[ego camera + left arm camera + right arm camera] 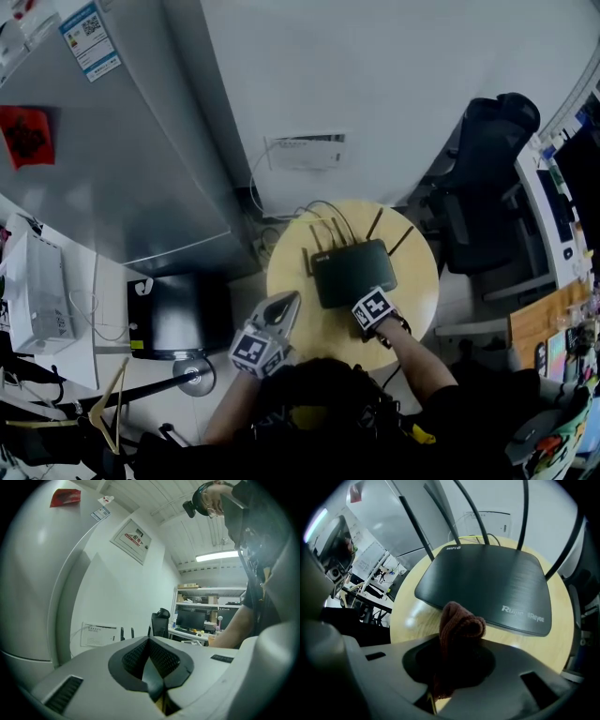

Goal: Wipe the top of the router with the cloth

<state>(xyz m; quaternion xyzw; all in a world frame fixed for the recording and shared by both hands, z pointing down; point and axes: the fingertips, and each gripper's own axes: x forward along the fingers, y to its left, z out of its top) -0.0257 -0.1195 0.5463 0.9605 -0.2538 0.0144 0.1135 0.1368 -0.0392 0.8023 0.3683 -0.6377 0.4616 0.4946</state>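
1. Two grippers are in play, but only one carries the tool. The right gripper [372, 307] has its jaws clamped on a bunched reddish-brown cloth [459, 629], whose knitted wad sticks out past the jaw tips.
2. The router [485, 583] is a flat dark box with thin antennas [417, 528] rising from its far edge, and it lies in the middle of a round wooden table [417, 281]. The cloth hangs at the router's near edge, and I cannot tell whether it touches the casing yet.
3. The step in hand looks like the approach to a first stroke, so I judge the top to be unwiped so far.
4. To do it well, lower the wad onto the router's top near its front edge so that cloth, not jaw plastic, meets the surface. The wad is short, so a shallow tilt risks scraping the casing.
5. Sweep side to side in overlapping passes from the near edge toward the antenna side, pressing lightly. The router is probably light and could slide on the smooth wood or tug the cables [323, 211] behind it.
6. Stop each pass short of the antennas, since a knock could tip them or shift the router.
7. The left gripper [281, 314] hangs off the router's left side, with its jaws pressed together on nothing and aimed out at the room. Resting it against the router's left edge would likely steady the box during the strokes.
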